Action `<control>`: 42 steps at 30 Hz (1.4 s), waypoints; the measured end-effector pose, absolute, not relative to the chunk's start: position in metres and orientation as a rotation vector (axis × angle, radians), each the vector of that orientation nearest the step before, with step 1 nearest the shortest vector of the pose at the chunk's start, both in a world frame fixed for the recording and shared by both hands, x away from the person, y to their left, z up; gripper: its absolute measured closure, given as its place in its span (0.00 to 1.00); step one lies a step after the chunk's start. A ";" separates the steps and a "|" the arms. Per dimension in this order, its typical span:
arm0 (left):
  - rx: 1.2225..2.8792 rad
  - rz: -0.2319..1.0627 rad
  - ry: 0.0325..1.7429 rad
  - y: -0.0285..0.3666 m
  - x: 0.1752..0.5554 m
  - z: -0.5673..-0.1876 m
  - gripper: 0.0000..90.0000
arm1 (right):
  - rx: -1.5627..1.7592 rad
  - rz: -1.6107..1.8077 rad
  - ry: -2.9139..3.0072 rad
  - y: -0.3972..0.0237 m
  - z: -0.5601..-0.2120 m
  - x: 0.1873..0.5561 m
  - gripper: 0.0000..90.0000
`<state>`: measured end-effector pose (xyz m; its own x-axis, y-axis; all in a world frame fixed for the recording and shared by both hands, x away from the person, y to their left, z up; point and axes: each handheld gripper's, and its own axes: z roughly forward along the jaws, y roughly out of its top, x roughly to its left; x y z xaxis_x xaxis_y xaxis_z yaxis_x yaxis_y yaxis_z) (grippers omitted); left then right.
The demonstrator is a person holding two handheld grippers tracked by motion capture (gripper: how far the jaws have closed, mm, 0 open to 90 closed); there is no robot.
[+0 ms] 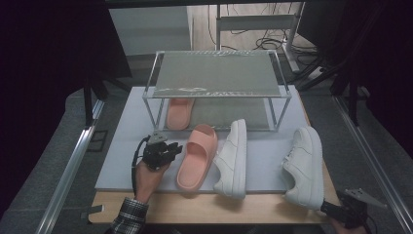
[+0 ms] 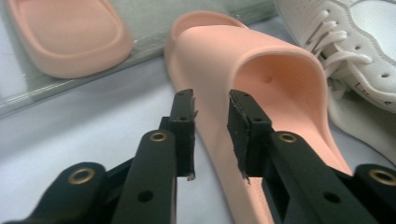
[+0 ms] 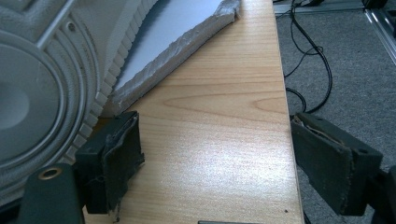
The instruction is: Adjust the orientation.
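Note:
A pink slide (image 1: 197, 156) lies on the grey mat (image 1: 263, 161), toe toward me. My left gripper (image 1: 173, 148) is at its left side. In the left gripper view the jaws (image 2: 210, 112) stand a little apart, with the slide's (image 2: 280, 74) side rim in the gap and neither pad pressing on it. The second pink slide (image 1: 179, 113) (image 2: 70, 37) rests on the lower level of the clear rack (image 1: 214, 73). My right gripper (image 1: 331, 207) (image 3: 215, 154) is wide open over the wooden table (image 3: 210, 116), just behind the heel of a white sneaker (image 1: 304, 165), whose ribbed sole (image 3: 37, 93) is at its left jaw.
Another white sneaker (image 1: 233, 158) (image 2: 355, 46) lies right beside the pink slide on the mat. The rack's top shelf is bare. Metal rails run along both sides of the table. Cables lie on the grey floor (image 3: 336, 56) past the table's right edge.

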<state>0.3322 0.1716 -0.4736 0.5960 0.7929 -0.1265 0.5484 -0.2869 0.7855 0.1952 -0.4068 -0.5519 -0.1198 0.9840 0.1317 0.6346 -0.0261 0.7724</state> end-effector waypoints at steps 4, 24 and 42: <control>1.979 0.353 1.057 0.165 0.335 -0.474 0.77 | 1.689 0.992 1.791 -0.407 -0.552 0.195 0.19; 1.977 0.386 1.153 0.139 0.353 -0.483 0.82 | 1.686 0.995 1.792 -0.407 -0.552 0.195 0.19; 1.948 0.411 1.163 0.144 0.351 -0.468 0.89 | 1.687 0.995 1.792 -0.407 -0.552 0.195 0.19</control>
<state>0.3513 0.1444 -0.4681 0.5222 0.8439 -0.1228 0.5793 -0.2454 0.7773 0.1950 -0.4071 -0.5522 -0.1233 0.9834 0.1328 0.6327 -0.0252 0.7740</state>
